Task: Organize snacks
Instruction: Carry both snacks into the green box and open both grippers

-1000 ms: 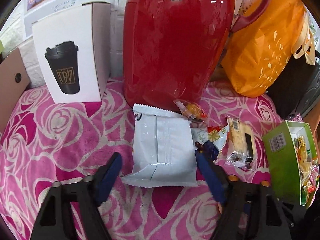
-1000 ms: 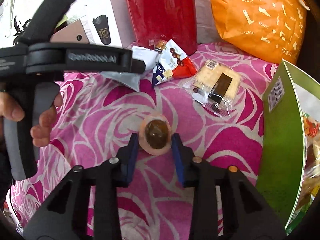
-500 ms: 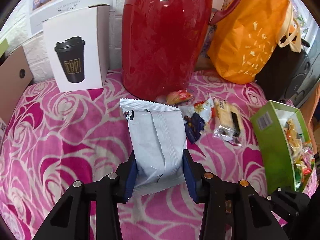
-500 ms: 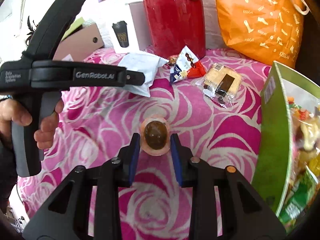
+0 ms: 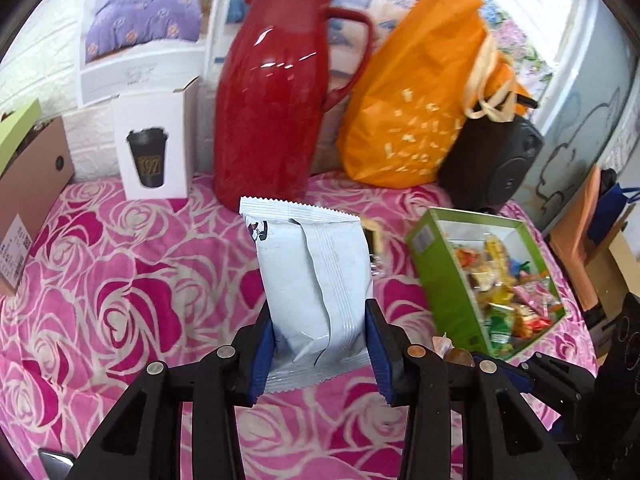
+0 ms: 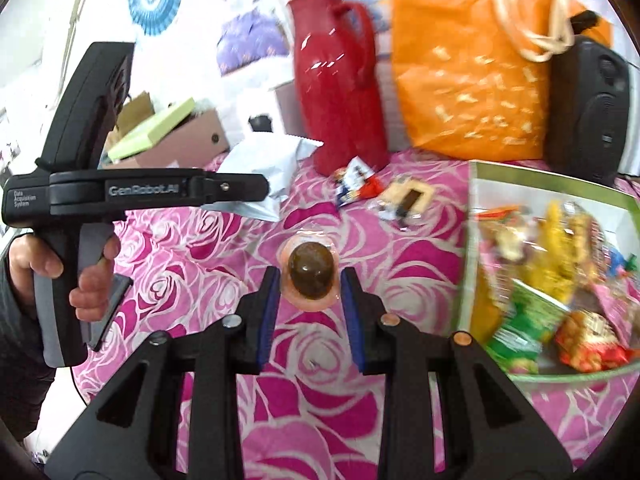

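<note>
My left gripper (image 5: pixel 318 342) is shut on a white snack packet (image 5: pixel 314 280) and holds it up above the pink rose cloth (image 5: pixel 120 300). My right gripper (image 6: pixel 308 300) is shut on a small clear cup with a brown sweet (image 6: pixel 311 274), lifted off the cloth. The green snack box (image 5: pixel 444 276) lies open at the right, filled with several wrapped snacks (image 5: pixel 508 288); in the right wrist view the green box (image 6: pixel 540 188) is just right of the held cup. A red-and-blue snack bag (image 6: pixel 356 184) and a clear-wrapped biscuit pack (image 6: pixel 408 196) lie on the cloth behind.
A red jug (image 5: pixel 280 100), an orange bag (image 5: pixel 420 92), a black speaker (image 5: pixel 496 164) and a white coffee-cup box (image 5: pixel 154 148) stand along the back. A brown carton (image 5: pixel 28 200) lies at the left. A hand (image 6: pixel 92 276) holds the left gripper's handle.
The left gripper closed on the white packet and raised it off the cloth. The right gripper, still holding the sweet cup, has risen and moved toward the green box.
</note>
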Action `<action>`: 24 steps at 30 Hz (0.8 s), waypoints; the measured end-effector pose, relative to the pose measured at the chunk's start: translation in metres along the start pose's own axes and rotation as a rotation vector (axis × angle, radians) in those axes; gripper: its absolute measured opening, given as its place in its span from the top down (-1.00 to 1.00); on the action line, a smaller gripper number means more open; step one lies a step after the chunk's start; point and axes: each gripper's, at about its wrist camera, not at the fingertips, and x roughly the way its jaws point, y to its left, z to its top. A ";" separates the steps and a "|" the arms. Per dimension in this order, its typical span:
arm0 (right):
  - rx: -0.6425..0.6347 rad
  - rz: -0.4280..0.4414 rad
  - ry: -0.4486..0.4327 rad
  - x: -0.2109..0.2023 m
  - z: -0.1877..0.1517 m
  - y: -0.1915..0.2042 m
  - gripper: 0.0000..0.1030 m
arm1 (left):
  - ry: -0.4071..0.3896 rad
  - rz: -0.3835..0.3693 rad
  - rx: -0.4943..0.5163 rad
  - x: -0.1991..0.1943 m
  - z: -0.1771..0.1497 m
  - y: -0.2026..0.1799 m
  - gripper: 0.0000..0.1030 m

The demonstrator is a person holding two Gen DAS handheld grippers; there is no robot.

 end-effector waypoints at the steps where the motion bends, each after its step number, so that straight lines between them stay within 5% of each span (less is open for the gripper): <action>1: 0.010 -0.011 -0.014 -0.008 -0.001 -0.004 0.36 | -0.006 -0.011 0.008 -0.002 0.001 -0.007 0.18; 11: 0.123 -0.214 -0.146 -0.086 -0.009 -0.080 0.36 | -0.020 -0.151 0.063 -0.001 -0.007 -0.088 0.18; 24: 0.219 -0.410 -0.119 -0.110 -0.027 -0.160 0.36 | 0.051 -0.232 0.148 0.046 -0.018 -0.185 0.18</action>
